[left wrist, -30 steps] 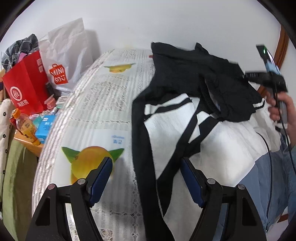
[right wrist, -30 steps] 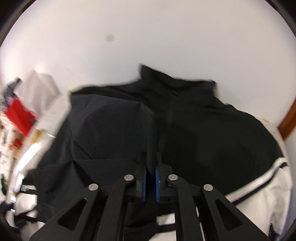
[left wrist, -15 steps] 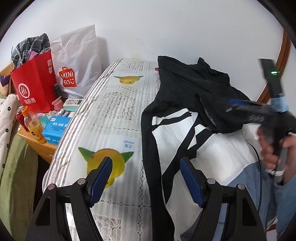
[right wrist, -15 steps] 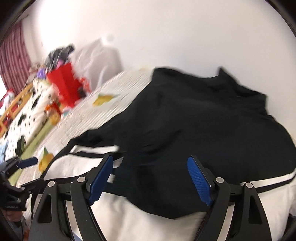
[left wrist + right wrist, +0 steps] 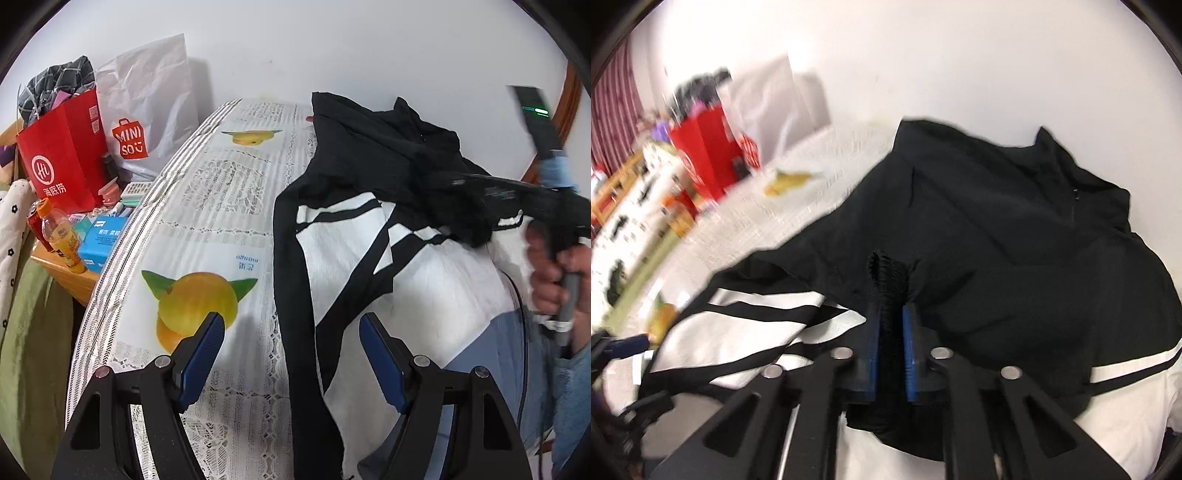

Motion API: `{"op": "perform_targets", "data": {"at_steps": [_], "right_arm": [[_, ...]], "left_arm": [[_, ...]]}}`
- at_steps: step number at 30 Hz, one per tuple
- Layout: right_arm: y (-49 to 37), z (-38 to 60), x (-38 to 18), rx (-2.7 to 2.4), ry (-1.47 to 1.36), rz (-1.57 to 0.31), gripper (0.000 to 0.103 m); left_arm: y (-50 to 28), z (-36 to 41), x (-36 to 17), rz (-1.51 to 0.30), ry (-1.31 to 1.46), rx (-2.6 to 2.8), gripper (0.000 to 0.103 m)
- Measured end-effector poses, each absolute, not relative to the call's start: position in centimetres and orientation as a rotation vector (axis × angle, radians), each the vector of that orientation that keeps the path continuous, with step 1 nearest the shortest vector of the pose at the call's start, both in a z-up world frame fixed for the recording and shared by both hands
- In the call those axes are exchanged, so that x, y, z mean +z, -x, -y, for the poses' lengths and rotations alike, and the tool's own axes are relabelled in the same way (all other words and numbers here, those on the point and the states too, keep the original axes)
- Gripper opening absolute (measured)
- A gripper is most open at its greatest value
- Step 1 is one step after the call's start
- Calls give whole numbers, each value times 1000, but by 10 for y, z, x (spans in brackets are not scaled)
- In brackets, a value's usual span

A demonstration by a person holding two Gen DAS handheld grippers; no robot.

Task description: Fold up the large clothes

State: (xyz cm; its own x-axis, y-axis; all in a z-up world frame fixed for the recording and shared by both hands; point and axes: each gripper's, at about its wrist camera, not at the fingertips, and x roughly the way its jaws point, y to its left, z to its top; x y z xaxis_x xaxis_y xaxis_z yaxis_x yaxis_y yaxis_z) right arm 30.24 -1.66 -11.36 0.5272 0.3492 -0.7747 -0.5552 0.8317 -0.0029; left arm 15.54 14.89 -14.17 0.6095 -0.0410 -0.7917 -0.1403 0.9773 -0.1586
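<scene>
Both cameras look down from close up; both see the black-and-white jacket (image 5: 369, 236) (image 5: 997, 229) on the lace-covered table (image 5: 221, 206) (image 5: 798, 221).

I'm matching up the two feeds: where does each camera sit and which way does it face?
Left wrist: on the open left gripper, looking down over the jacket and tablecloth; the person's hand shows.
Right wrist: on the right gripper, its jaws closing on a black fold.
Shared: jacket, red bag.
</scene>
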Motion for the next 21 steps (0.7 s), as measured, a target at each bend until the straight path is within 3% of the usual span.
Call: {"op": "perform_targets", "data": {"at_steps": [11, 17, 21], "right_arm": [[-349, 236, -40, 257, -36, -735, 6], [-374, 319, -62, 113, -68, -774, 7], [-383, 355, -86, 28, -40, -832, 13]], "left_arm": [[-175, -142, -125, -877, 205, 83, 74], [-189, -140, -128, -896, 206, 118, 74], [-194, -136, -131, -907, 199, 125, 74]]}}
